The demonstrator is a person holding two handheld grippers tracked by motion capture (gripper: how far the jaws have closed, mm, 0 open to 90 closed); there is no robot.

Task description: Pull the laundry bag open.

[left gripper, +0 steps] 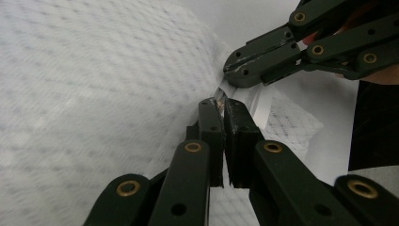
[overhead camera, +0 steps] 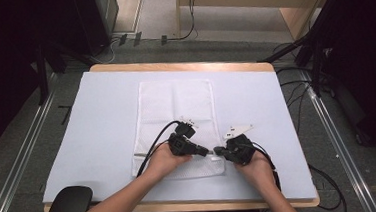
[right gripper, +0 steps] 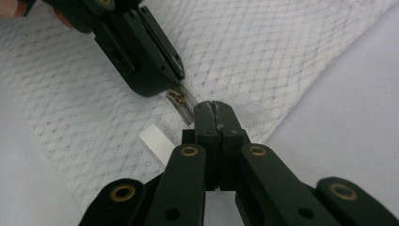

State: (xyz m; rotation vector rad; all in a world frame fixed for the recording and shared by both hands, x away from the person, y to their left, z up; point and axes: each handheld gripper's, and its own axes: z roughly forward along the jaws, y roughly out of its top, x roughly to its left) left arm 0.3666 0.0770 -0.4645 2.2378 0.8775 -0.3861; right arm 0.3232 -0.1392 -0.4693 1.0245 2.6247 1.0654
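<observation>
1 white mesh pouch (overhead camera: pixel 176 122) lies flat on the pale worktop (overhead camera: pixel 102 132), its near end toward the person; what is inside cannot be told. 2 claws meet at its near right corner: the left claw (overhead camera: pixel 205 152) is clamped on the metal zipper pull (right gripper: pixel 181 101), the right claw (overhead camera: pixel 218 151) pinched shut on the pouch's corner edge. bare worktop lies open on both sides.

A pale blue mat (overhead camera: pixel 102 127) covers the wooden table (overhead camera: pixel 183 64).
</observation>
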